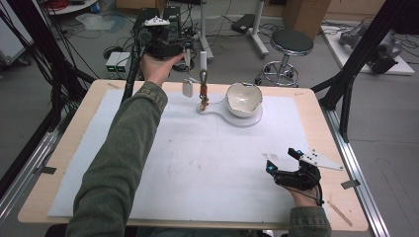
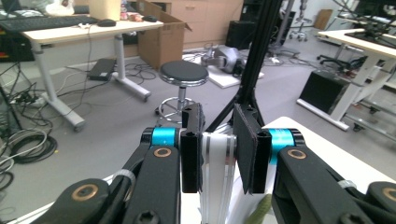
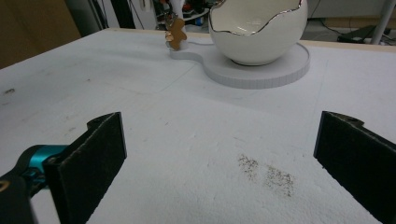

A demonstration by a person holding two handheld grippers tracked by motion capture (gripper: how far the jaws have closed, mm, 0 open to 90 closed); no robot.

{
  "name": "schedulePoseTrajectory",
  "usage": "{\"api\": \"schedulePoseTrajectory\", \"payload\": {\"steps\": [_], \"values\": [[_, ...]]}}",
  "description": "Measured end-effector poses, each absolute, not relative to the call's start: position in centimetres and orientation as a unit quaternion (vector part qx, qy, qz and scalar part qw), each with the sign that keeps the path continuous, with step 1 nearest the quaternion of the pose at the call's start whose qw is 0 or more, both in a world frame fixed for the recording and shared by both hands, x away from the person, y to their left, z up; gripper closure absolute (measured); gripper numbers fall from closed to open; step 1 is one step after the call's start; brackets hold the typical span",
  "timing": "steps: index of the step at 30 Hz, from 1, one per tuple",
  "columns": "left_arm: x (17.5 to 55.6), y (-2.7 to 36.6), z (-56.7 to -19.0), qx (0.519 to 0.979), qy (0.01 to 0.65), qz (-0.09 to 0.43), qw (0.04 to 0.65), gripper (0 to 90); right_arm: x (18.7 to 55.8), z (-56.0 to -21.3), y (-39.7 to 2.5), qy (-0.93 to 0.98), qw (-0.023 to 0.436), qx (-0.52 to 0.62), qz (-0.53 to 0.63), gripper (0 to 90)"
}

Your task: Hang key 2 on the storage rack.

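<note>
Both tongs differ: left [image 2: 218, 154] grips white post [image 2: 215, 177], right [image 3: 219, 158] gapes.

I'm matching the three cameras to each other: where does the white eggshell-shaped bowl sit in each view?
High view: bowl at the far middle of the table, on its white base.
Left gripper view: not in it; the jaws here clamp a white piece.
Right gripper view: bowl at top, right of centre.
Shared landmarks: the base; the round stool ties in the left gripper view.
</note>
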State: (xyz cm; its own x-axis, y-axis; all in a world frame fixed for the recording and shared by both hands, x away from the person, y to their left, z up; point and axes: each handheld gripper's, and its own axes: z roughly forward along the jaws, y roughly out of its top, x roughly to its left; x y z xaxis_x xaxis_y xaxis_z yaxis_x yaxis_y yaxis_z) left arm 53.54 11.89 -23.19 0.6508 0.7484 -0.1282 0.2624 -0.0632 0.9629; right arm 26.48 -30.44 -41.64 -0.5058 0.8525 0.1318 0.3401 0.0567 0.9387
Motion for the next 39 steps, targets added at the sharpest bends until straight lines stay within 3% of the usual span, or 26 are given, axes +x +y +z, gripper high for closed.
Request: {"api": "schedulePoseTrajectory", "payload": {"steps": [21, 25, 39], "values": [[53.1, 11.5, -26.6, 0.709, 0.371, 0.168, 0.576, 68.8, 26.4, -41.9, -30.7, 0.679, 0.243, 0.444, 0.532, 1.2], [53.0, 11.8, -26.6, 0.705, 0.374, 0.156, 0.581, 53.7, 26.3, -41.9, -30.7, 0.677, 0.247, 0.444, 0.534, 1.2], [51.7, 13.3, -26.1, 0.692, 0.390, 0.181, 0.580, 24.0, 26.0, -41.8, -30.7, 0.670, 0.254, 0.446, 0.536, 1.2]]}}
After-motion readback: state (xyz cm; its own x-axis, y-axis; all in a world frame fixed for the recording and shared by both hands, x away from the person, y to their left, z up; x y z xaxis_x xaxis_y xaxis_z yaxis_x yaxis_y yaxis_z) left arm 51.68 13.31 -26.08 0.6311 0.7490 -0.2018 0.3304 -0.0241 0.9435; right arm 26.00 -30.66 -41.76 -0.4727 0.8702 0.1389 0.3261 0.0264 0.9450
